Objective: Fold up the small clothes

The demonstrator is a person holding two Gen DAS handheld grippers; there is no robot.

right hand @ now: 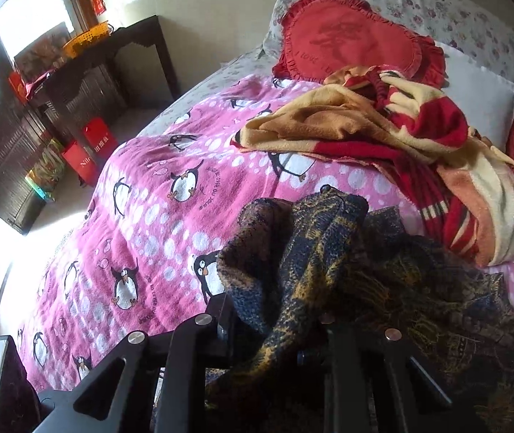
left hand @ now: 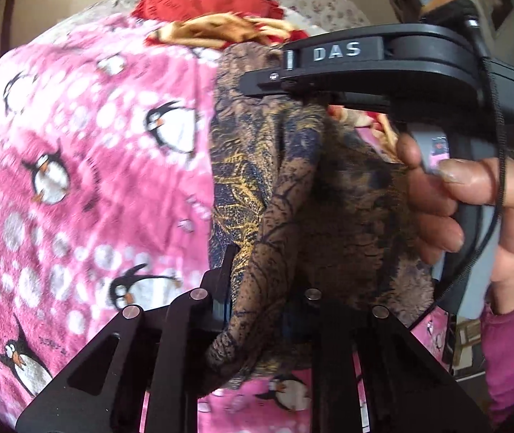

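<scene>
Two grippers are clamped on one brown-and-navy garment [left hand: 293, 195] with a gold crackle print, which is lifted above a pink penguin bedspread [left hand: 76, 180]. In the left wrist view, the left gripper [left hand: 260, 310] is seen with its jaws drawn together on a bunched fold of the cloth, which rises between them. To the right – higher in the same view – the right gripper [left hand: 332, 97] is pinched on another part of the fabric, its handle held by a hand [left hand: 473, 209] in a magenta sleeve. In the right wrist view, the right gripper [right hand: 275, 328] has cloth gathered between its narrowed jaws (the pads themselves are hidden by the folds). Far behind, a crumpled red-and-tan blanket [right hand: 383, 133] and a red heart-shaped cushion [right hand: 350, 47] lie on the bed.
</scene>
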